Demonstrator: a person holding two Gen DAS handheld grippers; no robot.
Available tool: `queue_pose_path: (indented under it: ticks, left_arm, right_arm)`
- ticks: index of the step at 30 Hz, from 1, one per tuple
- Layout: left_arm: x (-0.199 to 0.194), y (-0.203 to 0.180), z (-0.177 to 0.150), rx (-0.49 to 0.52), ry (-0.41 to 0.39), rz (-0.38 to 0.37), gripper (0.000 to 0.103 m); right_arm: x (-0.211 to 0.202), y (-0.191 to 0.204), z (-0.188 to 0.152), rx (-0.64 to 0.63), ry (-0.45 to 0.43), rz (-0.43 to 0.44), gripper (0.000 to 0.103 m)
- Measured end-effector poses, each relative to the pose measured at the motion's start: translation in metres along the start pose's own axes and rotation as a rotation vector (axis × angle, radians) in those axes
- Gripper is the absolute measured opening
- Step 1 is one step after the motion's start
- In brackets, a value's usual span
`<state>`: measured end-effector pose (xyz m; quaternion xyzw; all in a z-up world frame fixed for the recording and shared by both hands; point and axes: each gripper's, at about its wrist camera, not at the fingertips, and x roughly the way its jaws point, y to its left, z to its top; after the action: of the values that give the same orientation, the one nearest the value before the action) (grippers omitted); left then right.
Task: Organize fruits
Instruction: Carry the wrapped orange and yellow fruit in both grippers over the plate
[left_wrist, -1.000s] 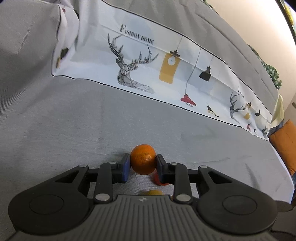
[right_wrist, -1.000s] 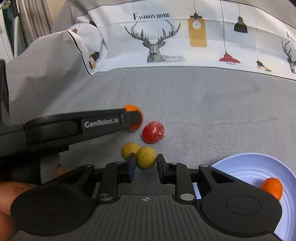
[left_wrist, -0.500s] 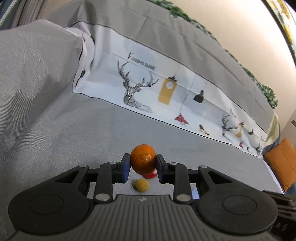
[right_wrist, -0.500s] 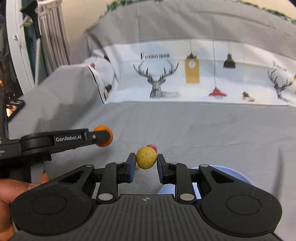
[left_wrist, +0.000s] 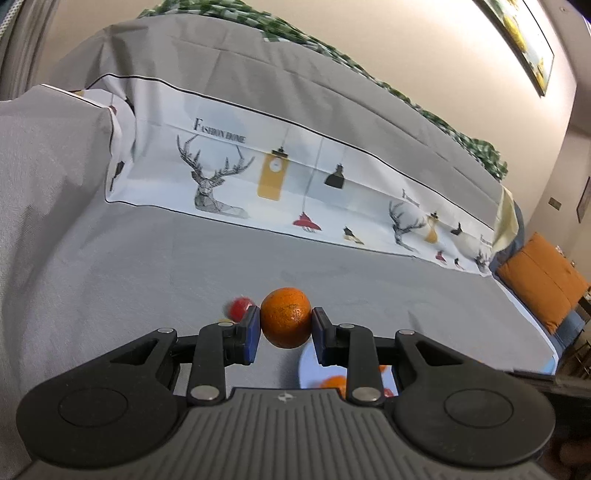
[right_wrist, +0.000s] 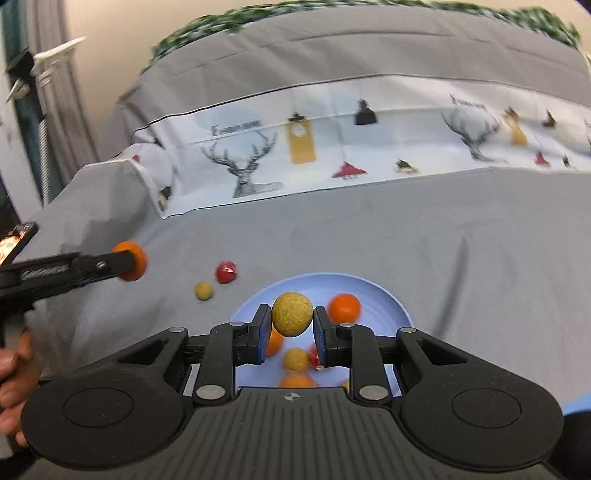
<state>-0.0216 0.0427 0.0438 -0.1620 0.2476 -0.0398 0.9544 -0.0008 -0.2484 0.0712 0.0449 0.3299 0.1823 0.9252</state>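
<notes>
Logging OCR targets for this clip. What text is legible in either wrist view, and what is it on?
"FASHION HOME": printed on the white band of the grey cover, above the deer head.
Same print repeated further right: too small to read.
Same print in the right wrist view: blurred, unreadable.
Lettering on the left gripper's arm: blurred, unreadable.

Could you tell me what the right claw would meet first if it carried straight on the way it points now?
Probably the blue plate just ahead and below; depth is unclear.
</notes>
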Motion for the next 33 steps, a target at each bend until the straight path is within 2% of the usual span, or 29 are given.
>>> queue_pose_path:
  ticks: [7,13,33]
  left_arm:
    - [0.014,-0.018,-0.009,0.102,0.042,-0.002,0.032]
    - [0.018,-0.016,-0.01,0.105,0.05,-0.002,0.033]
    - [0.018,-0.021,-0.012,0.136,0.052,-0.004,0.033]
  right_arm:
    - [0.015,-0.001,-0.004,0.017,0.02,-0.004,0.026]
    - [0.02,0.012,-0.005,-0.043,0.024,0.011,0.026]
    - [0.021,0.01,-0.004,-0.032,0.026,0.008,0.026]
